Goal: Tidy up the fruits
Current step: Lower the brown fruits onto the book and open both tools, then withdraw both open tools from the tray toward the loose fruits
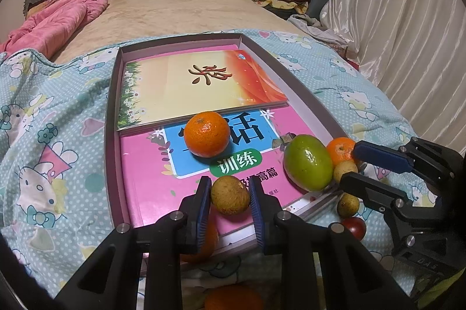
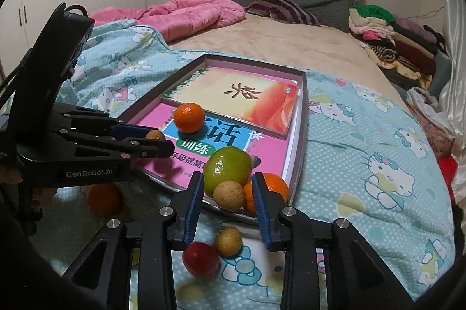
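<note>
Left hand-held gripper: matt black plastic arms, ribbed blue rubbery pads, bright metal pins; right hand-held gripper same build. Brown fruit in left pads: dull, rough, speckled skin. Green fruit: smooth, glossy, highlight on skin. Orange: pitted peel, slight sheen. Books: glossy printed covers. Tray: matt cardboard-like walls. Bedsheet: soft printed cloth. Curtain: shiny satin folds

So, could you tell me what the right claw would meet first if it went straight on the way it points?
Probably the small brown fruit between its open fingers, resting against the green fruit at the tray's near edge; depth is hard to judge.
</note>
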The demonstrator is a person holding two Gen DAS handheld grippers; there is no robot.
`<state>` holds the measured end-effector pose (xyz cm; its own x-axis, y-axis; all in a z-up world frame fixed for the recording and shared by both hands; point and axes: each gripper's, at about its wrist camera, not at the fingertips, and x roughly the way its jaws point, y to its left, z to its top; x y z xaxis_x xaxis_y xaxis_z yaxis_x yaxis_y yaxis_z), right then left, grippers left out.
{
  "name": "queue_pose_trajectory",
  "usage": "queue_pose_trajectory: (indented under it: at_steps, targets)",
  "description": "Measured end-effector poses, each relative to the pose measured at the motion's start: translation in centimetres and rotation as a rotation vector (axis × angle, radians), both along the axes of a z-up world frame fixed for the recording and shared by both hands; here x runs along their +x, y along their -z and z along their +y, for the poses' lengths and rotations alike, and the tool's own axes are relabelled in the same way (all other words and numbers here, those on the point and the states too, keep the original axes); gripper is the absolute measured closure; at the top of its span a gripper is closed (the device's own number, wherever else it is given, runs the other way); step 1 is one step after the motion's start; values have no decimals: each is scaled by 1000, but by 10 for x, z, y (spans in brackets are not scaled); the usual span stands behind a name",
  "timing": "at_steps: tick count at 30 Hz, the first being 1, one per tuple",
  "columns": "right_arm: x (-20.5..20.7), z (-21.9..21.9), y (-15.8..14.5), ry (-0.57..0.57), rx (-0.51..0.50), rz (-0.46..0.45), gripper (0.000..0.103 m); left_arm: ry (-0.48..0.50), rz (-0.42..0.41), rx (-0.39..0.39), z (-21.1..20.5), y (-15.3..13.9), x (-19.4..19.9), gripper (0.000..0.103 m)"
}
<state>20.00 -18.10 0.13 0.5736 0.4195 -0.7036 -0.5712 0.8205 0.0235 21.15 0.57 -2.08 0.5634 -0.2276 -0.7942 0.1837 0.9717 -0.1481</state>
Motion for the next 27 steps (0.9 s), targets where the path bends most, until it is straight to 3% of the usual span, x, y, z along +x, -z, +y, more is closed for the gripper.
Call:
queue_pose_trajectory:
  at_steps: [12, 27]
  targets:
    - [3, -9, -2, 27, -10, -6, 67, 1, 0, 1, 0, -1, 0, 76]
    - [9, -22, -3, 73, 39, 14, 54, 6, -41, -15, -2, -19, -11, 58]
